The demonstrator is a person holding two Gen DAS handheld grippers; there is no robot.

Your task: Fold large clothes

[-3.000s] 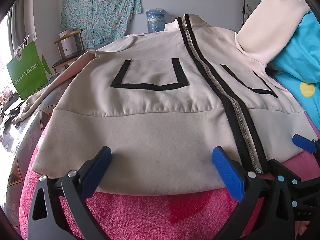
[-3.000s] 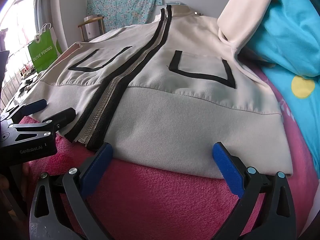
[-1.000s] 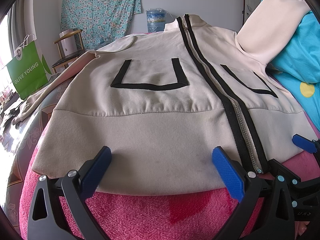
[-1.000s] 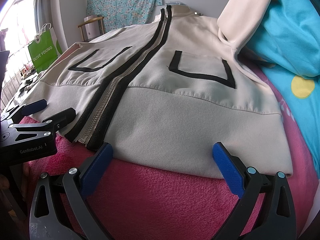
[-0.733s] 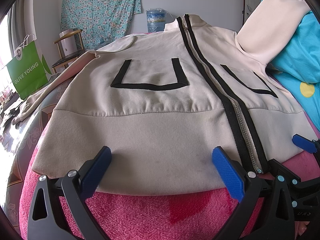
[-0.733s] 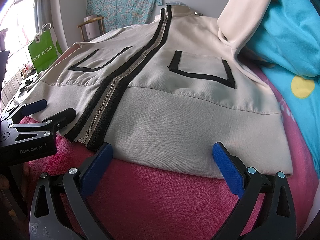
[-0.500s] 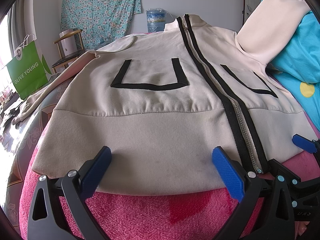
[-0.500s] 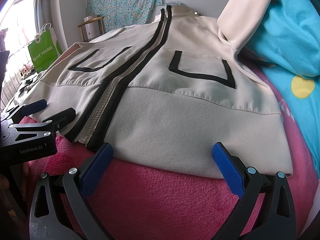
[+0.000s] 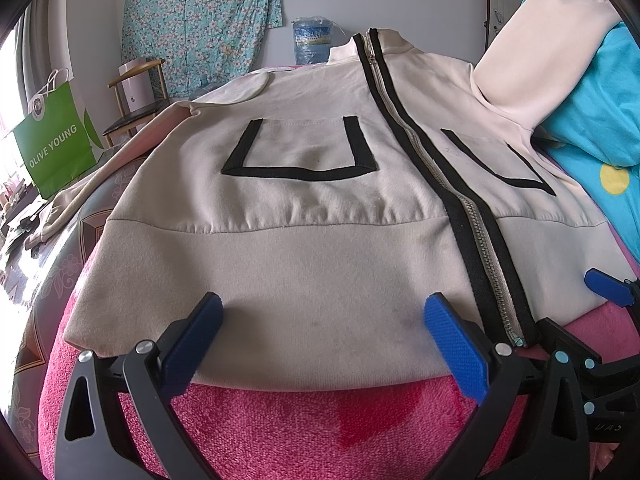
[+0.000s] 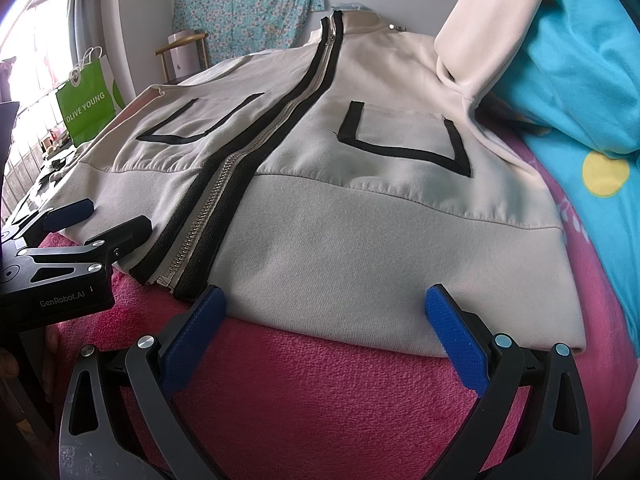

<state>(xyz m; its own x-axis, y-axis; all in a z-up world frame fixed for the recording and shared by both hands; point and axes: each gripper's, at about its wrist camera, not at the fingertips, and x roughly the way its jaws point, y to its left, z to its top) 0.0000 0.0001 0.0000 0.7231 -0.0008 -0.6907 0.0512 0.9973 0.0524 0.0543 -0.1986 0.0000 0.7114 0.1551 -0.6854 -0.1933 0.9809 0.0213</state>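
Far left in the left wrist view: a green paper bag [image 9: 56, 136] printed OLIVE YOUNG, standing on the floor beside a wooden chair [image 9: 136, 96], well apart from the work. Behind, on the wall: a floral cloth [image 9: 200, 20].

Centre: a cream jacket [image 9: 280, 208] with black trim, laid face up and zipped along most of its length on a pink blanket [image 9: 280, 424] over a bed. Hem nearest the cameras, collar farthest away, presumably flattened out so the fold can start from the bottom edge. Left sleeve trailing off the left side of the bed.

Left tool [image 9: 320, 332]: spread wide, blue pads level with the hem on the left half of the jacket, gripping nothing. Cannot tell whether the pads touch the cloth.

Black zipper band [image 9: 464, 208] running up the middle, open for a short stretch at the hem.

Right tool [image 10: 324, 316]: likewise spread wide and empty, poised at the hem on the right half, just beside the zipper end. Placed symmetrically with the left tool, likely so both can pinch the hem together and carry it toward the collar.

Far right: right sleeve [image 10: 492, 24] propped up against a blue quilt [image 10: 568, 80] with yellow dots, not yet folded in.
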